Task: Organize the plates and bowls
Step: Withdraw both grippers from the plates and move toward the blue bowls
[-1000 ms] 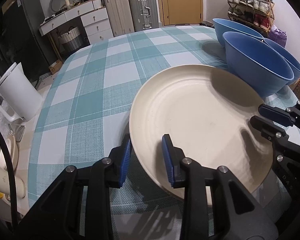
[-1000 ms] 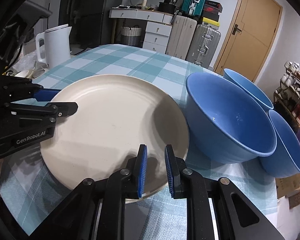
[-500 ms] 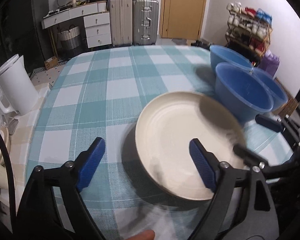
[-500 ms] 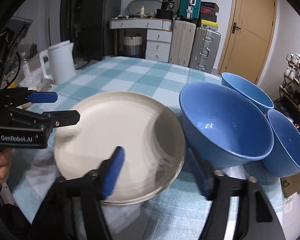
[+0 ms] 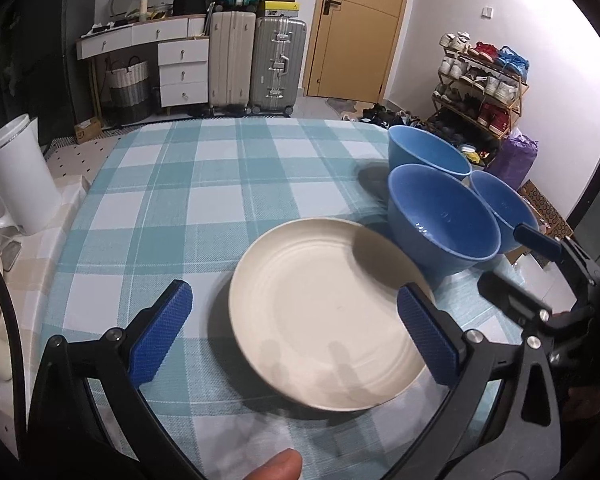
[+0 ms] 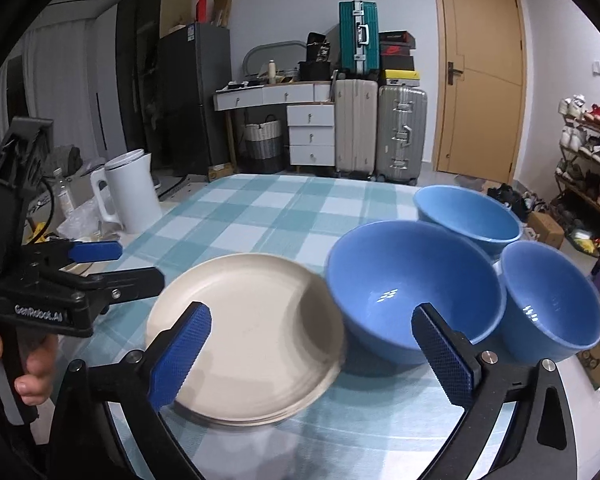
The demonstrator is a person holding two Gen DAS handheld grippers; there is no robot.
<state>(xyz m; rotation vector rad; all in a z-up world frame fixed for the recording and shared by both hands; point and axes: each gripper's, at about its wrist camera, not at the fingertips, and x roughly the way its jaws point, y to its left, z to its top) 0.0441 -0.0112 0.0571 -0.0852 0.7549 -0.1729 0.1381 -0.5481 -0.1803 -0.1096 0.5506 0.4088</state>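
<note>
I had both grippers off the cream plate (image 5: pixel 324 312) a second after pinching its rim: left gripper (image 5: pixel 296 340) and right gripper (image 6: pixel 312 354) gaped wide (empty). It sat on the checked tablecloth (image 5: pixel 204 184) beside three blue bowls (image 6: pixel 412 284), apparently placed.

Checked tablecloth (image 5: pixel 220 184) carries cream plate (image 5: pixel 332 312) and three blue bowls (image 6: pixel 412 284).

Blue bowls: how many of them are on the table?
3. The biggest blue bowl sits right beside the cream plate; the far bowl is behind it; the small bowl is at its right. None seems hidden.
</note>
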